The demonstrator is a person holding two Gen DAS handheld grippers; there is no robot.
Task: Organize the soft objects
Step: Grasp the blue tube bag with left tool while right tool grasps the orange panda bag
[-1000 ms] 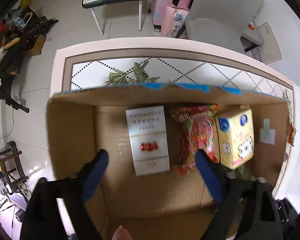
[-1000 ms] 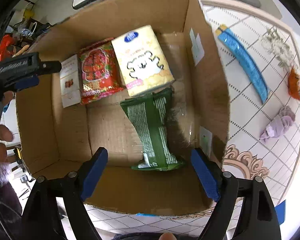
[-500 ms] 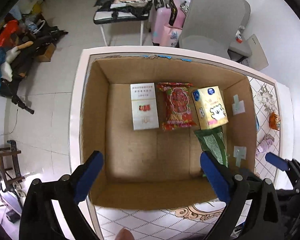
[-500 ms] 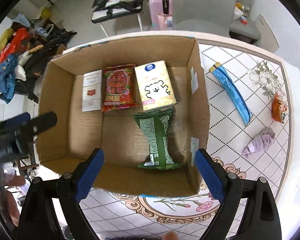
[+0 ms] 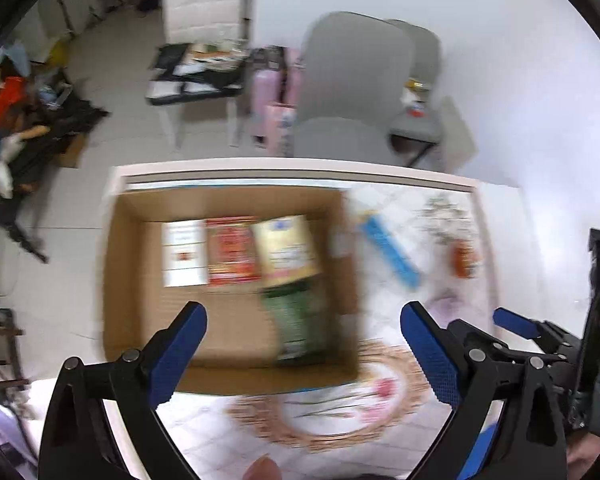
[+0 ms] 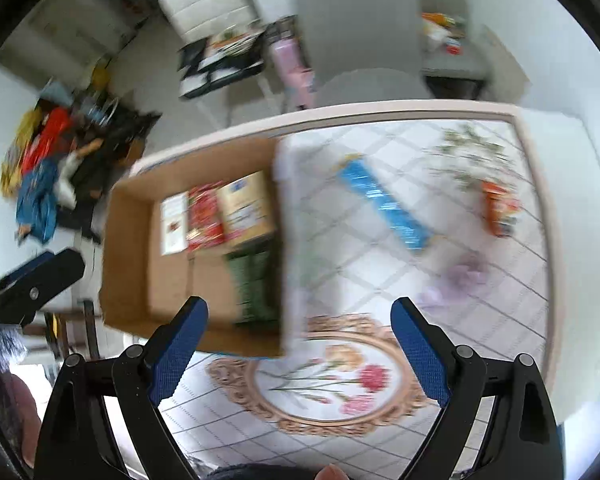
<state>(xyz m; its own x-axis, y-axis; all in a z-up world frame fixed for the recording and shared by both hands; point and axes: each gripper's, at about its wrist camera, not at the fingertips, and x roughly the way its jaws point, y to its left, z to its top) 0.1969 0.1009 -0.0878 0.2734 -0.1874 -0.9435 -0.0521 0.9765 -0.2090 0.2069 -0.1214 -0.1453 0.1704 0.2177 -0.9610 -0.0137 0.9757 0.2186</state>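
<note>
Both tongs (image 5: 302, 344) (image 6: 298, 334) have risen above the box (image 5: 236, 376) (views blurred).

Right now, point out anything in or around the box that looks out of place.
Inside the cardboard box, three packs sit in a neat row, but the green packet lies alone in front of them. A blue pack, an orange pack and a purple soft item lie loose on the table.

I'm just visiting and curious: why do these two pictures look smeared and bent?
Left wrist view: motion blur smears the cardboard box and its packets, while the left gripper stays sharp. Right wrist view: similar smear, worst on the blue packet. Both: fisheye curving, dark corners.
</note>
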